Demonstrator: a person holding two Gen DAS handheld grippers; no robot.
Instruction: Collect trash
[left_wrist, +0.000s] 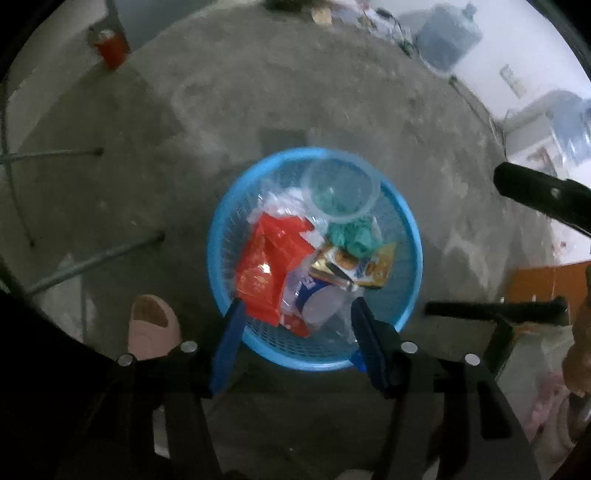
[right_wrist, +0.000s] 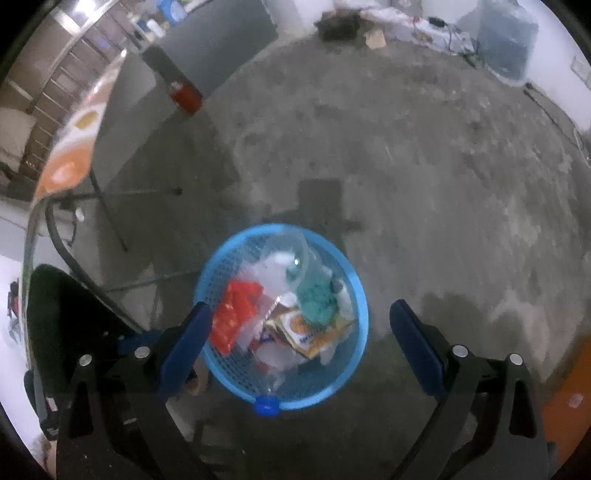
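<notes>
1. Sitting on the concrete floor (left_wrist: 369, 110) below both my tools, the blue basket (left_wrist: 415, 236) is heaped with wrappers; a clear cup (left_wrist: 341, 190) rides on top at the far rim.
2. I judge that cup could roll out if the basket gets bumped.
3. My left gripper (left_wrist: 295, 328) is partly open, holding nothing.
4. My right gripper (right_wrist: 301, 326) gapes wide, holding nothing.

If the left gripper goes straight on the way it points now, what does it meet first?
Probably the trash in the blue basket: the open left gripper points down at the white wrapper beside the red packet. Depth is unclear.
</notes>
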